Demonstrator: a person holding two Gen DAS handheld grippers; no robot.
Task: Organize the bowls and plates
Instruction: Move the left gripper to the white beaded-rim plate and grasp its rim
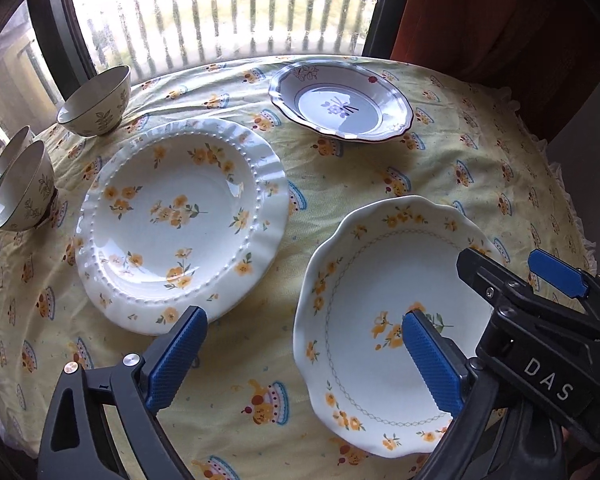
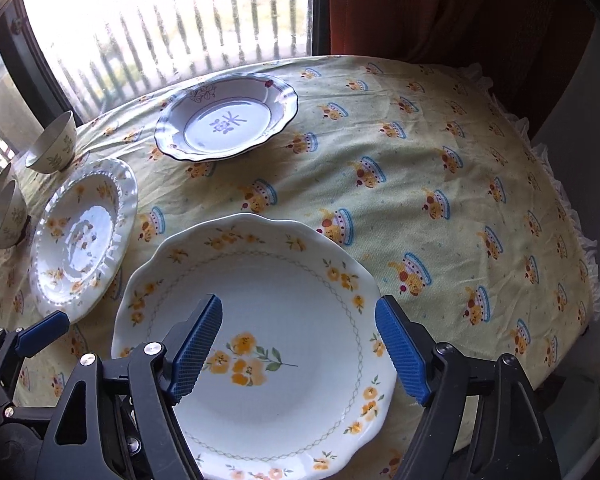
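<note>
A scalloped white plate with yellow flowers (image 1: 380,272) (image 2: 284,280) lies on the yellow tablecloth nearest me. My left gripper (image 1: 305,314) stands open above its left rim, one pad over the plate and the other over the cloth. My right gripper (image 2: 299,301) (image 1: 500,258) is open above the plate's right side, with nothing between its pads. To the left sits a beaded-rim plate with yellow flowers (image 1: 180,216) (image 2: 80,240). A blue-flowered plate (image 1: 340,100) (image 2: 224,120) sits at the back. Three small leaf-patterned bowls (image 1: 96,104) (image 1: 22,188) (image 2: 54,144) stand at the far left.
The round table carries a yellow cloth with a frilled edge (image 2: 560,208), bare on its right half. A bright window with railings (image 1: 228,12) stands behind the table, and a dark red curtain (image 2: 440,8) hangs at the back right. The bowls stand close to the table's left edge.
</note>
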